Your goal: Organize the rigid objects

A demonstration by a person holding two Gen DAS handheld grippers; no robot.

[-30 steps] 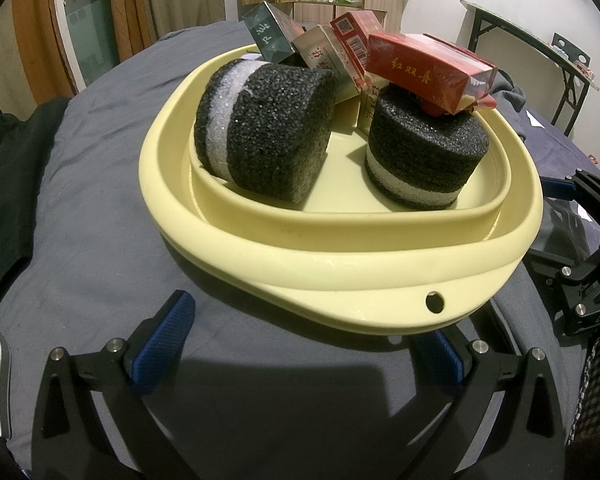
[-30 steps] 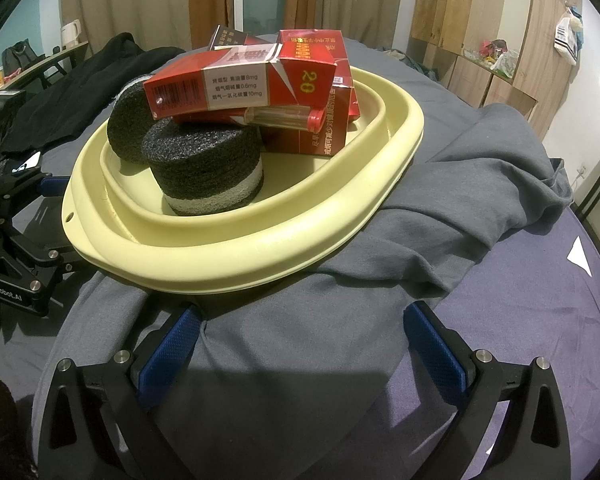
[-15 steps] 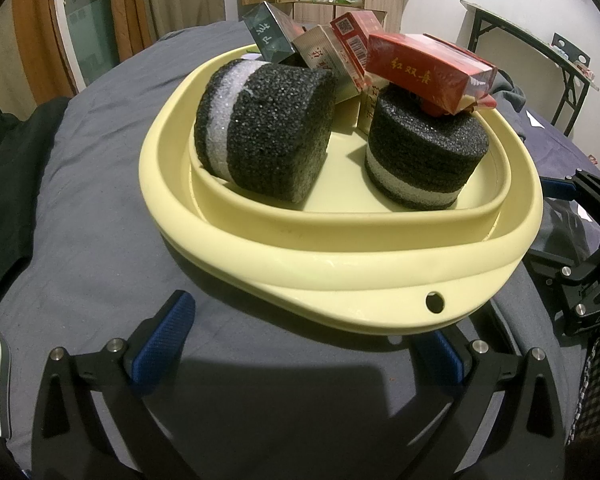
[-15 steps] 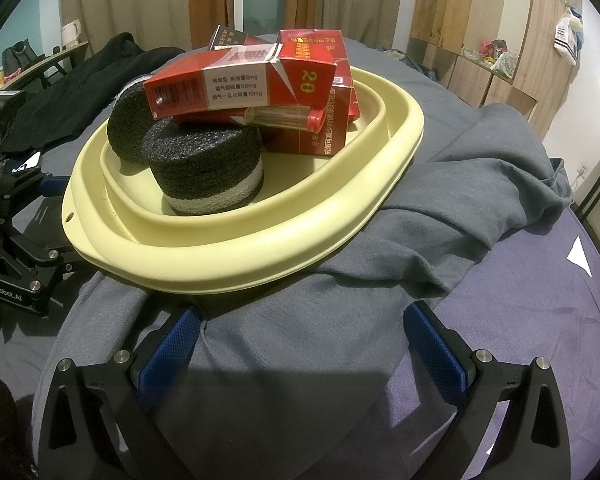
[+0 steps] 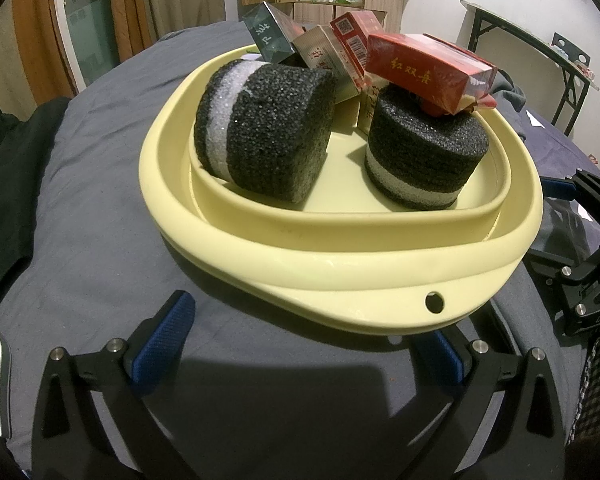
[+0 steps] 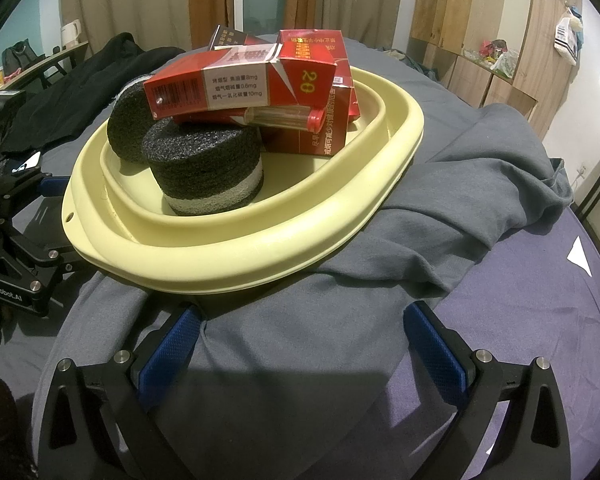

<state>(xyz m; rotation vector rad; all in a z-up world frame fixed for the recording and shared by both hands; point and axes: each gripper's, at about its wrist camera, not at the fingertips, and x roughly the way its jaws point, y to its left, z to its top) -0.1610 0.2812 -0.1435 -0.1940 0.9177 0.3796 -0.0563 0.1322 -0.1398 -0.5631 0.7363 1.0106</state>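
Observation:
A pale yellow basin [image 5: 340, 268] [image 6: 236, 256] rests on a grey cloth. In it lie two black foam cylinders with a white band: one on its side [image 5: 264, 136] at the left, one upright [image 5: 424, 160] [image 6: 204, 168]. A red cigarette box [image 5: 428, 70] [image 6: 216, 84] rests on the upright cylinder. Several more boxes [image 5: 324, 56] [image 6: 316, 92] are stacked behind. My left gripper [image 5: 300, 344] is open and empty just before the basin's near rim. My right gripper [image 6: 300, 344] is open and empty over the cloth, in front of the basin.
The grey cloth [image 6: 460, 208] is bunched in folds right of the basin. A black garment [image 6: 92, 80] lies beyond at the left. The right gripper's body [image 5: 580, 256] sits at the basin's right side; the left gripper's body [image 6: 12, 240] shows in the right view.

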